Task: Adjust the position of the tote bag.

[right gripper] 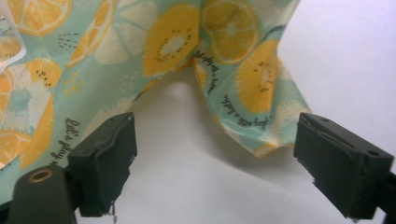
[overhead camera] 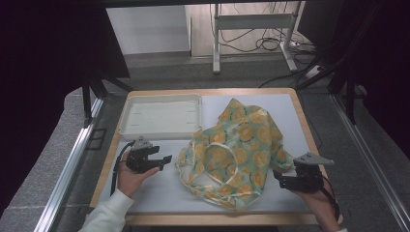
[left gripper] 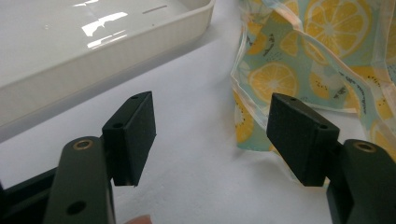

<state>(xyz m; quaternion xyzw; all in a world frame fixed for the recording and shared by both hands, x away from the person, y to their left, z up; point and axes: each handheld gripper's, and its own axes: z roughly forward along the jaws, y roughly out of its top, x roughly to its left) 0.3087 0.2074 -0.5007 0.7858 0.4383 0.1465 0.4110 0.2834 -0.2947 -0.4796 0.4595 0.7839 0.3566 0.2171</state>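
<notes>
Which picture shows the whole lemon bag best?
The high view: the lemon bag lies whole and crumpled on the table. The left gripper view catches one edge, the right gripper view a close-up corner.

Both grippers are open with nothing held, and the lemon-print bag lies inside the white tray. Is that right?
Not quite. In the high view the lemon-print bag lies crumpled on the table mat, right of the white tray, not inside it. The left gripper and right gripper are open and hold nothing.

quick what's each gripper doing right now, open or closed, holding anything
Left gripper: open, holding nothing, just short of the fruit-print bag.
Right gripper: open, holding nothing, a corner of the bag ahead of its jaws.
</notes>
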